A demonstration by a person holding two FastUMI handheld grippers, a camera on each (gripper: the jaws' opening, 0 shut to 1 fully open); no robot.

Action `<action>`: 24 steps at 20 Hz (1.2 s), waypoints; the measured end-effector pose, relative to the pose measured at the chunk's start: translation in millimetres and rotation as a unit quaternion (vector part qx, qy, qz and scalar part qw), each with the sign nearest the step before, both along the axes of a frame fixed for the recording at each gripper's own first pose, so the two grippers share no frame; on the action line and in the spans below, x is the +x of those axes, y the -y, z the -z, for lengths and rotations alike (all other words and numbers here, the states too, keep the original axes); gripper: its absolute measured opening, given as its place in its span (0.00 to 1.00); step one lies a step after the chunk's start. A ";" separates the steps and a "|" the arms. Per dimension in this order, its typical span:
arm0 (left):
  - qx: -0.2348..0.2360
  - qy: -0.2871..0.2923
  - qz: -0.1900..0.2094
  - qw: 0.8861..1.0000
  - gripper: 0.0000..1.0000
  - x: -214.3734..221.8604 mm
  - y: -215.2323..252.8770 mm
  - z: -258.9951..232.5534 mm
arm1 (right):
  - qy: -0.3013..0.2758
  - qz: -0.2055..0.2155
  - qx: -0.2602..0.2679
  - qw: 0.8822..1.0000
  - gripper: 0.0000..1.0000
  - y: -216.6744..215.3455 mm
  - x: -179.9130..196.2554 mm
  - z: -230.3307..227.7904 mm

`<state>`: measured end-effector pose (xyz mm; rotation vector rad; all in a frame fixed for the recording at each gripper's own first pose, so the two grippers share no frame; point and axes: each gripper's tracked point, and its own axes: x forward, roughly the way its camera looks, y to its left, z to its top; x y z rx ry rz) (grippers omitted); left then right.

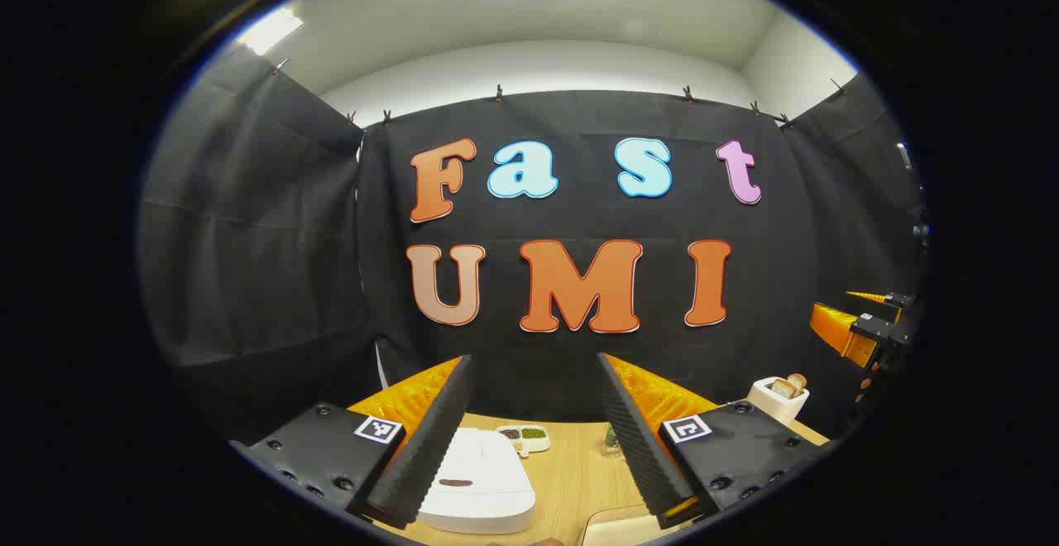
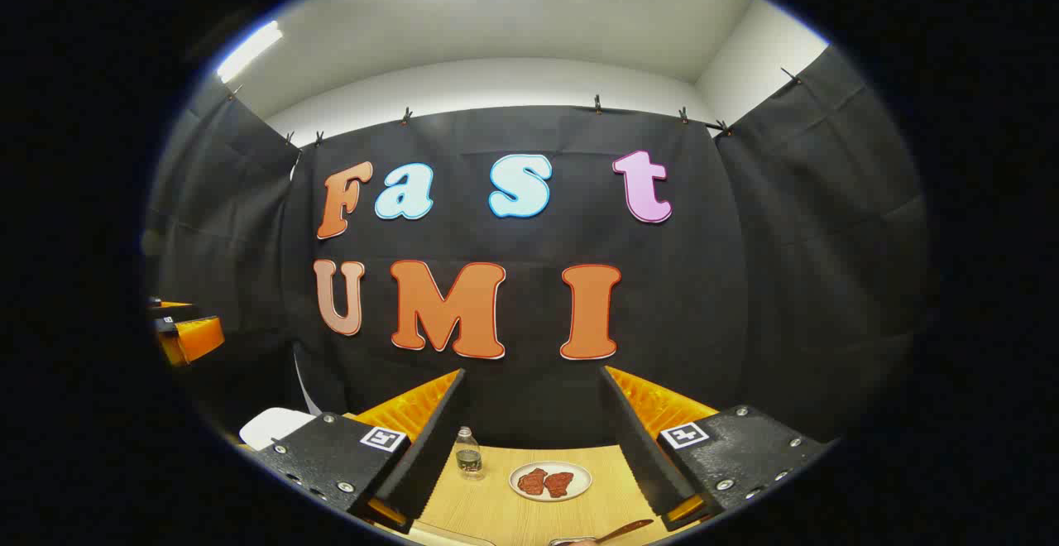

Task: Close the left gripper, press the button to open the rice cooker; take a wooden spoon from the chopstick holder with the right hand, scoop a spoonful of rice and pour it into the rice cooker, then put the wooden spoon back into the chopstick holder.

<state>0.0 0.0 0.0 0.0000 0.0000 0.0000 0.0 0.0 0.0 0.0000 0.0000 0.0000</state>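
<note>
Right gripper view: plate (image 2: pixel 550 480) holds two reddish pieces (image 2: pixel 545 482)

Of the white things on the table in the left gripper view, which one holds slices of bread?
The small white toaster at the far right, with bread in its top. The white rice cooker is flat and closed.

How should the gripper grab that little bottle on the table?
Take the bottle round its body, below the cap, coming in level from the near side. It stands upright and is narrow and round, so it can probably be pinched across its two sides.
</note>
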 end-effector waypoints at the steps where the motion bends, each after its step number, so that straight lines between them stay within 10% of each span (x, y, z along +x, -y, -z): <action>1: 0.000 0.000 0.002 1.000 0.98 0.5 0.5 -0.5 | 0.000 0.001 -0.002 1.000 0.96 -0.3 -0.4 -0.1; 24: 0.003 -0.025 -0.004 1.000 0.96 8.1 -22.9 14.6 | -0.022 0.006 -0.012 1.000 0.96 -0.2 1.3 17.0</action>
